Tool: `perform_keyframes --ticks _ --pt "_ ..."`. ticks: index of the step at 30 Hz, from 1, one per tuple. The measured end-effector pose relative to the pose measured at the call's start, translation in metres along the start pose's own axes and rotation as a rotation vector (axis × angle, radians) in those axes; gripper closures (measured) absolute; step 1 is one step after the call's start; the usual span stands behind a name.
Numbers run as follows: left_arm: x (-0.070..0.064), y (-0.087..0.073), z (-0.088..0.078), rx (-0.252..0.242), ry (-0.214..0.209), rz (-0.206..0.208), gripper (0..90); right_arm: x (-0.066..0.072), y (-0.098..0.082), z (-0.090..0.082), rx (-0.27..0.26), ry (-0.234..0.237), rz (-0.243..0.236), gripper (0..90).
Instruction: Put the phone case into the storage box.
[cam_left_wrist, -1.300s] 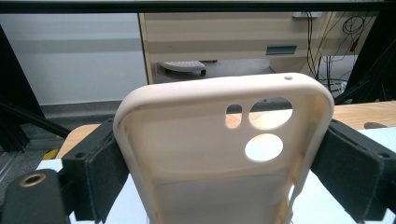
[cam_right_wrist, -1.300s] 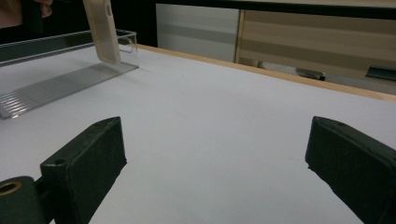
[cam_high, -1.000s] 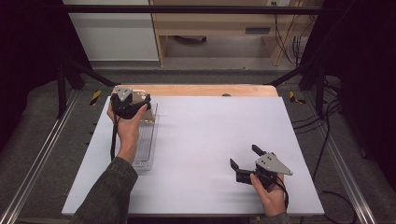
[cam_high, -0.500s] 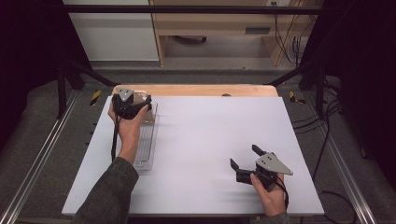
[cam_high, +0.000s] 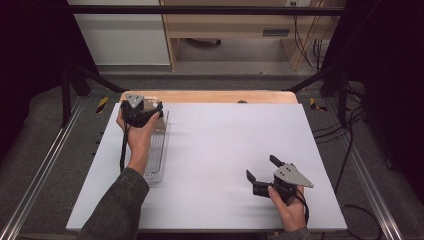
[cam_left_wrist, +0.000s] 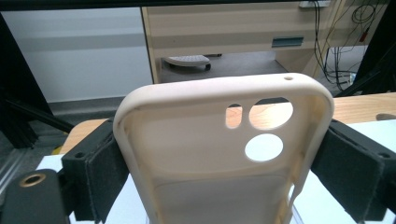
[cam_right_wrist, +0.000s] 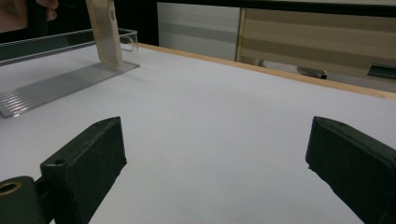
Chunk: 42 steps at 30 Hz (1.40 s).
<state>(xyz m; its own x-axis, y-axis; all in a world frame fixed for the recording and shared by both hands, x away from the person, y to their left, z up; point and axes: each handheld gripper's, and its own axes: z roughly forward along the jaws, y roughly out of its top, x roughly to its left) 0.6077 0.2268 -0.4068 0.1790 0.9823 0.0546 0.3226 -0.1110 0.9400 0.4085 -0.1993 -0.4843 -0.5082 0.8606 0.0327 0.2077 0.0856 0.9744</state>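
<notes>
White table surface (cam_high: 220, 150), clear ribbed tray (cam_high: 156, 155), cream phone case (cam_left_wrist: 219, 154).
Left gripper (cam_high: 141, 112) clamps the phone case by its side edges, upright over the tray's far end. Right gripper (cam_high: 263, 174) rests near the front right, jaws spread wide, holding nothing.

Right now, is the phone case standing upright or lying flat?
Upright. The cream phone case stands on end in the clear tray, clamped between the left gripper jaws.

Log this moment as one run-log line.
left tool: shut on case, over tray | right tool: open, idle on table
</notes>
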Motion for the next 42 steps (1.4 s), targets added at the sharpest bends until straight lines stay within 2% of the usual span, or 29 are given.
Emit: perform_keyframes --ticks 2,4,11,16,31,37,40,42 --pt "-0.0004 0.0016 -0.0005 -0.004 0.004 0.007 9.9 0.0003 0.0000 0.0000 0.000 0.001 -0.001 4.7" --pt "-0.0002 0.0029 -0.0005 -0.004 0.005 -0.004 10.0 0.0004 0.0000 0.0001 0.001 0.001 -0.001 4.7" --pt "0.0007 0.0079 0.0003 0.005 0.012 0.011 9.9 0.0004 -0.0001 0.0001 0.001 0.001 0.001 4.7" --pt "0.0017 0.0059 0.0034 0.023 0.015 0.011 10.0 0.0004 -0.0001 -0.0001 0.000 0.002 0.001 4.7" --pt "-0.0023 0.0036 0.0067 0.032 0.012 0.026 9.9 0.0002 -0.0003 0.0001 0.003 0.005 0.005 4.6" --pt "-0.0023 0.0045 0.0065 0.038 0.013 0.022 9.9 -0.0005 -0.0003 0.0001 0.003 0.004 0.007 4.7" --pt "-0.0018 0.0075 0.0045 0.044 0.013 -0.001 10.0 -0.0003 -0.0002 0.0000 0.003 0.005 0.008 4.7" --pt "-0.0025 0.0100 0.0043 0.055 0.014 0.020 9.9 0.0001 -0.0001 -0.0001 0.003 0.007 0.008 4.7"
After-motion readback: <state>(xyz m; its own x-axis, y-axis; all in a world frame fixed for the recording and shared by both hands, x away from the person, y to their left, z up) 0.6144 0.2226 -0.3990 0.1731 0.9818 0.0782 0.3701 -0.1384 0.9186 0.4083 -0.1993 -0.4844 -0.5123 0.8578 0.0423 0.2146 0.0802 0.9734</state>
